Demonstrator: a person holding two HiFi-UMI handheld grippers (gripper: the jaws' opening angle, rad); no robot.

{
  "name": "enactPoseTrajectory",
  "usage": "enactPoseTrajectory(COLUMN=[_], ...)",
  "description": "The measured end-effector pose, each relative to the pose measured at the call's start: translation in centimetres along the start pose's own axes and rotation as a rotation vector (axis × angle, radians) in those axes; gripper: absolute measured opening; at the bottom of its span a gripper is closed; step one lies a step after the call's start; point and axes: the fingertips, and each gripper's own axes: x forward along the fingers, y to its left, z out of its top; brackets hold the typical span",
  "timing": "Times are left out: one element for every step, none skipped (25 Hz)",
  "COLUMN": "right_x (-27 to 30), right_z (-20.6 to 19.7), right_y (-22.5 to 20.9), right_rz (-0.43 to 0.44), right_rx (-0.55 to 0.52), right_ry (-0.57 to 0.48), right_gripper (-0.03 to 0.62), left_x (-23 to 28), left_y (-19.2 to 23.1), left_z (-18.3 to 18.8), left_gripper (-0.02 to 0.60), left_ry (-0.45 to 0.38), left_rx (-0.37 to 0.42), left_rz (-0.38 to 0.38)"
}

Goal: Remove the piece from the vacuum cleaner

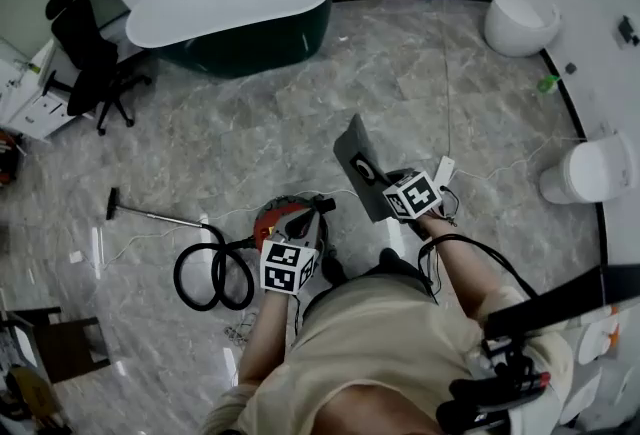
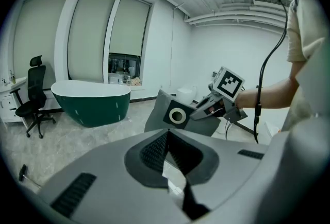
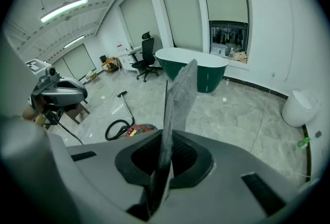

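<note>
right hand-held gripper (image 3: pixel 164 166) clamped on grey bag piece (image 1: pixel 352 158), frame centre, clear of vacuum cleaner (image 1: pixel 285 221). left hand-held gripper (image 2: pixel 167 138) jaws together, empty. risk: thin edge grip, floppy piece slips if swung.

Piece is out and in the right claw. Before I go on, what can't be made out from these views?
- Vacuum's top: head view, covered by the left claw and its cube.
- Piece's back face: turned away in head and left gripper views, edge-on in right gripper view.
- Vacuum: not seen in left gripper view; the claw's body fills the lower frame.
- Green thing by the wall: head view, too small to name.
</note>
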Motion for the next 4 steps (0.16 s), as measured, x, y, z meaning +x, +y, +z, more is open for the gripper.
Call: enactPoseTrajectory(right_x=[-1.8,-3.7,-5.5,-7.3], right_z=[-1.7,-3.6,-5.6,-7.6], right_y=[-2.3,-4.7,-7.1,-9.5], right_rz=[-0.013,-0.031,-0.049,-0.067], right_rx=[0.031,0.072,0.118,0.166], right_ry=[-0.012,-0.026,-0.039,-0.052], right_gripper=[0.018,0.018,0.018,0.018], left_x=[2.1,4.3,6.5,8.7], left_y=[-2.6,-5.2,-7.8,-10.3], left_z=[0.9,1.8,2.7,3.6], left_gripper=[0.005,0.005,0.005,0.005], left_ry=[0.009,0.020,0.033,0.046], left_rx=[0.015,0.032,0.049,0.067], left_rz=[-0.034,-0.076,-0.121,-0.166])
